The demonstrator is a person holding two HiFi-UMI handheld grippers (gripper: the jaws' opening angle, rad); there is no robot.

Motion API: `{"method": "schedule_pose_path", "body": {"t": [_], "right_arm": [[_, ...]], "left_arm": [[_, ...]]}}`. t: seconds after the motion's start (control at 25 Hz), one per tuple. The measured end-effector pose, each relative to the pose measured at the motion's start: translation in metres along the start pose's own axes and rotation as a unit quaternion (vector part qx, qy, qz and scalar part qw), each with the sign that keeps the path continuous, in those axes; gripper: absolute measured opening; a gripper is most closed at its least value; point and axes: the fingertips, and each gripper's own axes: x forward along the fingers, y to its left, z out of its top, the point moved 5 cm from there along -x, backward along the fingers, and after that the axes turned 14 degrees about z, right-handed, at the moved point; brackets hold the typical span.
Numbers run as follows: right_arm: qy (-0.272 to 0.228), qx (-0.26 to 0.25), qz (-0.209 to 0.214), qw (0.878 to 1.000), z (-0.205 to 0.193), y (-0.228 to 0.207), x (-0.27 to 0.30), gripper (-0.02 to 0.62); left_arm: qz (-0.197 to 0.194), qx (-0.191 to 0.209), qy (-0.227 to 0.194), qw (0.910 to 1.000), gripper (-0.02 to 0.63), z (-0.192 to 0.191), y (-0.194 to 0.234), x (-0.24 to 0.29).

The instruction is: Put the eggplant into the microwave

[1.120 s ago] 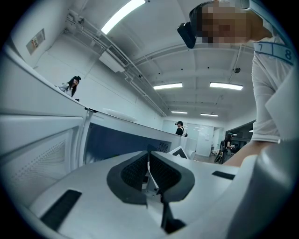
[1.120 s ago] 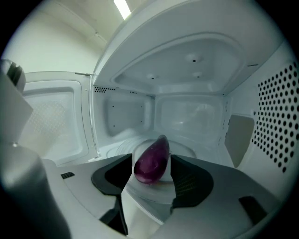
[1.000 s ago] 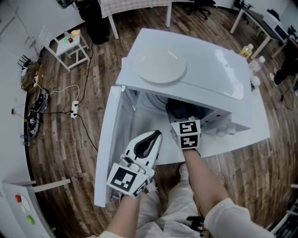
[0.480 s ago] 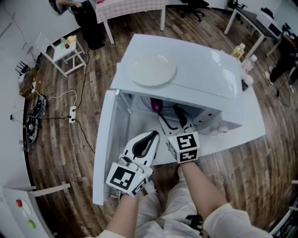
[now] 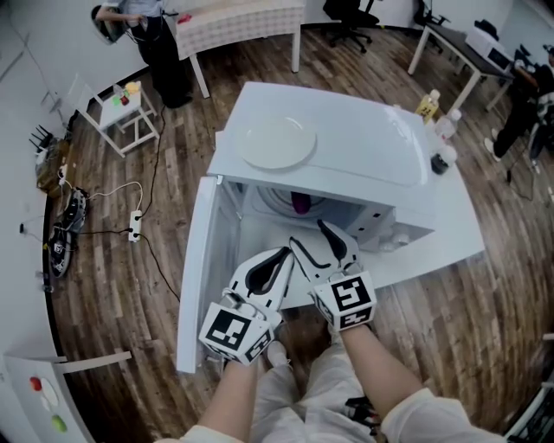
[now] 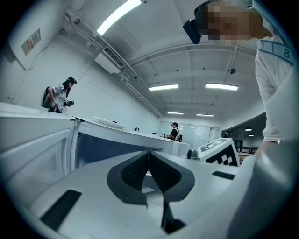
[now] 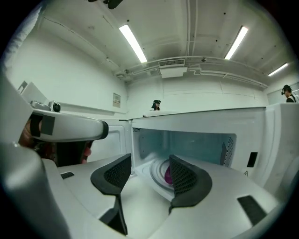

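Note:
The purple eggplant lies on the glass turntable inside the white microwave, whose door hangs open to the left. My right gripper is open and empty just outside the cavity mouth. In the right gripper view the eggplant shows between the spread fingers, well beyond them. My left gripper is shut on nothing, in front of the open door; its pads meet in the left gripper view.
A white plate rests on top of the microwave. Bottles stand on the floor at its far right. A small white table, floor cables and a person are at the far left.
My right gripper has drawn back out of the microwave toward me, open and empty, uncovering the eggplant on the turntable. The left gripper has stayed put.

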Motion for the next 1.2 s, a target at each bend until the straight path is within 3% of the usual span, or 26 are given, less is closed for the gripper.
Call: {"method": "schedule_pose_path", "body": {"t": [0.44, 0.68, 0.88, 1.2], "right_arm": [[-0.018, -0.025, 0.024, 0.999, 0.022, 0.03, -0.043, 0.268], [-0.037, -0.047, 0.042, 0.997, 0.041, 0.053, -0.068, 0.199], [-0.048, -0.068, 0.047, 0.995, 0.058, 0.071, -0.091, 0.072], [-0.092, -0.08, 0.05, 0.991, 0.082, 0.099, -0.129, 0.051]], "left_arm": [[-0.027, 0.021, -0.005, 0.9994, 0.003, 0.016, -0.019, -0.025], [-0.041, 0.03, -0.013, 0.9986, 0.003, 0.028, -0.028, -0.046], [-0.058, 0.037, -0.027, 0.9972, 0.003, 0.043, -0.039, -0.06], [-0.094, 0.048, -0.035, 0.9938, 0.003, 0.055, -0.059, -0.091]]}}
